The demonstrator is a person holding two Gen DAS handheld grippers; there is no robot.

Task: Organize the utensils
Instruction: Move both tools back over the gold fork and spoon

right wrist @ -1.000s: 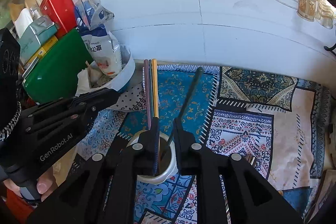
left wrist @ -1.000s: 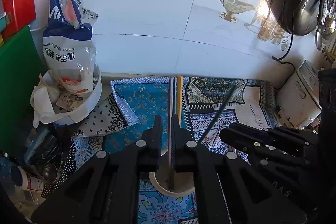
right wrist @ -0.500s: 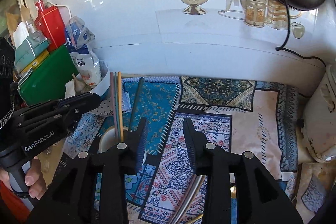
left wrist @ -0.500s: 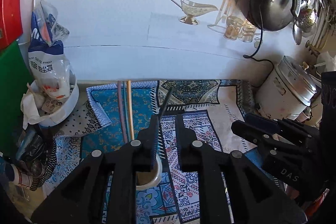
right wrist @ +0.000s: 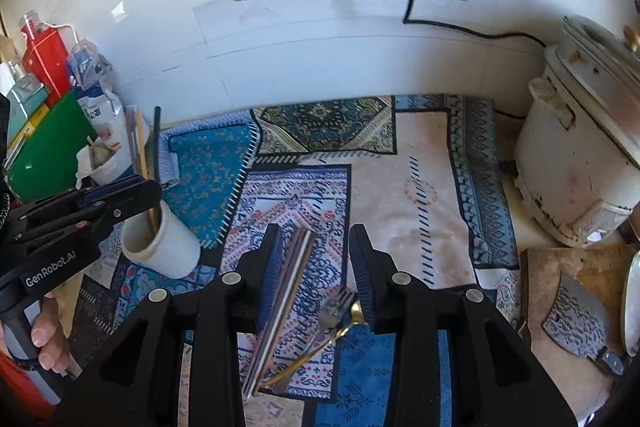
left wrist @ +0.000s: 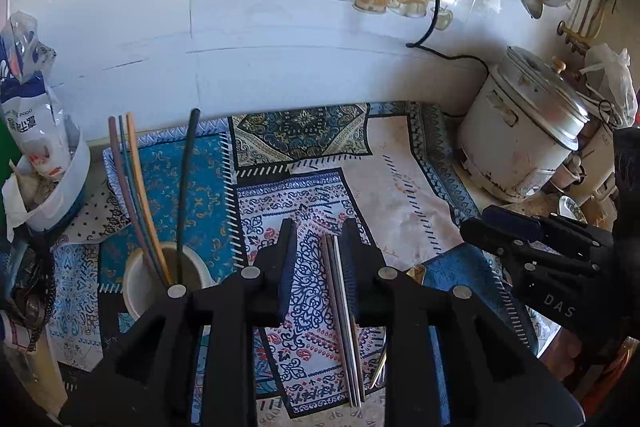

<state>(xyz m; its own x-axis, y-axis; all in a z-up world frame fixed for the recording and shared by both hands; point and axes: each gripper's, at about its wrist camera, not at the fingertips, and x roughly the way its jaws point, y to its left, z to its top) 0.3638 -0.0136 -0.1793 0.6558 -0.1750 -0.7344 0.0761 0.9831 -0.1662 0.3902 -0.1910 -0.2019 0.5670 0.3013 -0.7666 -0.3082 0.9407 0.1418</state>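
Matte black angular tools: left tool (left wrist: 316,259), right tool (right wrist: 316,259), silver pivot screws, blue ribbed pads, white "GenRobot.AI" and "DAS" lettering

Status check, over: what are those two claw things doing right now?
Left hand-held gripper opening, empty. Right hand-held gripper open, empty. Chopsticks and fork loose on mat, cup part-filled. Nothing blocking.

A cup (left wrist: 162,287) holding upright sticks (left wrist: 134,187) stands on the patterned cloth (left wrist: 400,187), left of a bundle of chopsticks (right wrist: 280,299) lying flat on it. A fork (right wrist: 334,309) lies just right of the chopsticks. A rice cooker (right wrist: 580,163) sits at the cloth's right edge by the wall.
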